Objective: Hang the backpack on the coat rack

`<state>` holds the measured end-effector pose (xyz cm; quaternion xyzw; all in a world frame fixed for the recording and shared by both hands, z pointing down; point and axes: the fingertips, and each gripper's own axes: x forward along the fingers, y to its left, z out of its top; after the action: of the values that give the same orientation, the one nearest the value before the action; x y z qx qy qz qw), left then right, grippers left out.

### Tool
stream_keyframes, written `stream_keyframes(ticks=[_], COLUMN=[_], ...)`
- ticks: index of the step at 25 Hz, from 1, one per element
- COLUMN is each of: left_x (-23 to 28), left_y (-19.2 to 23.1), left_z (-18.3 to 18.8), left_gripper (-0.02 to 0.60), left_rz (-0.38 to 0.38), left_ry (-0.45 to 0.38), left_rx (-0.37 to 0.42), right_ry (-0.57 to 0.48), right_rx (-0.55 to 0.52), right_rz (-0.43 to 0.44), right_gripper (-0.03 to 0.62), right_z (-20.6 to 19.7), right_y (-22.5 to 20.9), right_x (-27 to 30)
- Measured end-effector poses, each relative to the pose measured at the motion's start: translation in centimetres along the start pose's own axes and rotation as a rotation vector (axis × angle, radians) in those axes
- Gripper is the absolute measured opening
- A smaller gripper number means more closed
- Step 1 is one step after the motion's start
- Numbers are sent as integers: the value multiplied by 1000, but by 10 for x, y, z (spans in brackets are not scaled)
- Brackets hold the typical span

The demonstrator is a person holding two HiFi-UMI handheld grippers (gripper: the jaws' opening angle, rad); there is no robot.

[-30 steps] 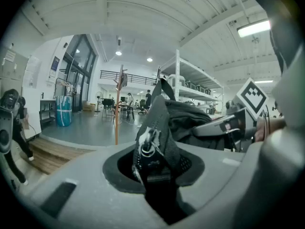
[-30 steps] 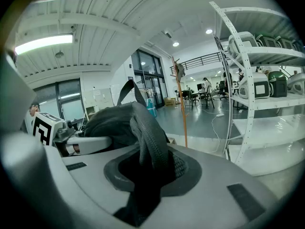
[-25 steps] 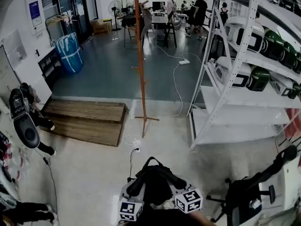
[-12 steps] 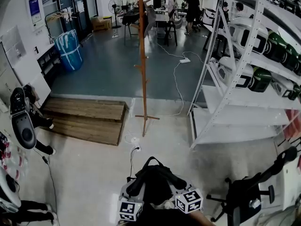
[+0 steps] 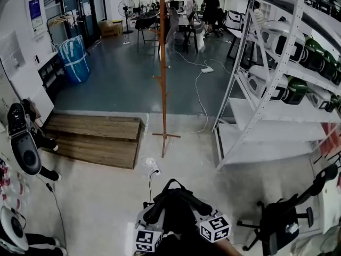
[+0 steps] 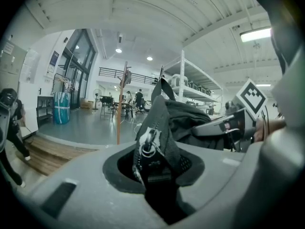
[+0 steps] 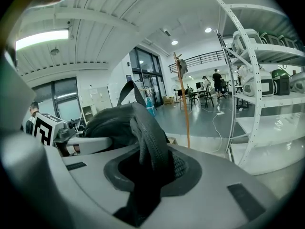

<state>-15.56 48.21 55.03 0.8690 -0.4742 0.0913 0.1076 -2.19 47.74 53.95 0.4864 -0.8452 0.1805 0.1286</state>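
Head view, backpack: We see the backpack (image 5: pixel 173 209) at 6 o'clock, low in front of us. It is carried between the left gripper (image 5: pixel 151 223) and the right gripper (image 5: pixel 205 218), with its top loop (image 5: pixel 171 183) towards 12.
Head view, coat rack: The coat rack (image 5: pixel 162 79) stands well apart at 12 o'clock, near a wooden platform (image 5: pixel 96 135). A white cable (image 5: pixel 198 95) trails by its foot.
Left gripper view, grip: The jaws pinch backpack fabric beside a zipper pull (image 6: pixel 145 144). The rack is at 11 o'clock.
Right gripper view, grip: The jaws clamp a padded strap (image 7: pixel 147 147). The rack is at 1 o'clock.
Doing it well: We judge both pinches should stay firm and the pack level. We should step clear of the cable, raise the loop over a peg, and only then let go.
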Motion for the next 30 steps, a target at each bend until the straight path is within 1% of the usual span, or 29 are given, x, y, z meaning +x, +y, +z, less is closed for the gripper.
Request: stream_keyframes(ticks=[5, 7, 9, 11, 13, 17, 22, 25, 28, 30], left_x=[13, 23, 38, 52, 67, 102, 154, 188, 222, 243], left_y=[15, 21, 28, 35, 42, 53, 71, 76, 77, 78], left_z=[3, 6, 7, 8, 11, 22, 37, 50, 63, 71], left_gripper=[120, 120, 120, 120, 120, 120, 120, 120, 120, 120], left_rz=[-10, -6, 2, 14, 30, 69, 124, 148, 173, 184], left_ry=[24, 11, -3, 9, 5, 52, 45, 19, 41, 31], left_rx=[-3, -1, -9, -23, -20, -30, -39, -36, -66, -67], right_ry=[2, 3, 6, 8, 8, 16, 41, 47, 49, 51], right_rx=[11, 11, 10, 8, 2, -1, -5, -22, -39, -48], right_rz=[-5, -3, 3, 17, 31, 70, 134, 162, 189, 205], right_gripper=[77, 77, 77, 77, 77, 77, 76, 77, 77, 77], right_z=[6, 10, 16, 22, 29, 45, 68, 89, 108, 118], right_y=[-4, -11, -20, -30, -41, -70, -109, -137, -168, -187], right_x=[19, 28, 40, 54, 69, 100, 142, 161, 180, 190])
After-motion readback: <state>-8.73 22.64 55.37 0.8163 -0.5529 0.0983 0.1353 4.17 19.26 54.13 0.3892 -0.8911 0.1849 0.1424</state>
